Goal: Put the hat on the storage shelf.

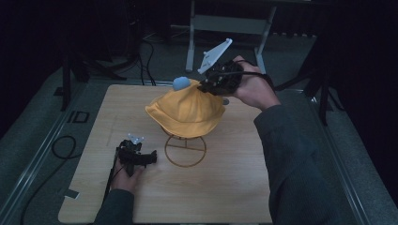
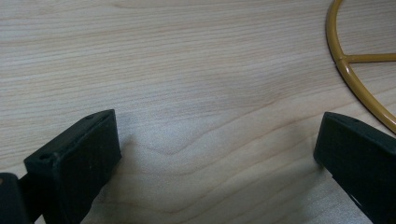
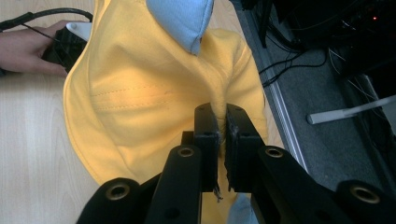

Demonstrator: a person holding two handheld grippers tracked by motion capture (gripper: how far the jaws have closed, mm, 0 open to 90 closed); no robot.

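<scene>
Table [image 1: 225, 187]: pale wood, rounded corners, lit from above; dark floor and cables around it.
Hat [image 1: 185, 111]: yellow cloth with a brim, draped over the top of the wire stand near the middle of the table; seen close in the right gripper view [image 3: 140, 93], where a fold of its cloth runs between the two black jaws.
Stand [image 1: 185, 150]: yellow wire, round base ring flat on the table below the hat; part of the ring shows at the upper right of the left gripper view [image 2: 355, 70].
Right gripper [image 1: 206, 86]: held in a hand above the far edge of the hat; jaws clenched on a pinch of hat cloth [image 3: 222, 135].
Left gripper [image 1: 150, 158]: lying low on the table, left of the base ring, hand behind it; jaws spread wide, bare wood between them [image 2: 217, 154].
Ball [image 1: 181, 83]: light blue, soft-looking, at the far side of the hat's crown, just beside the right gripper [image 3: 182, 18].
</scene>
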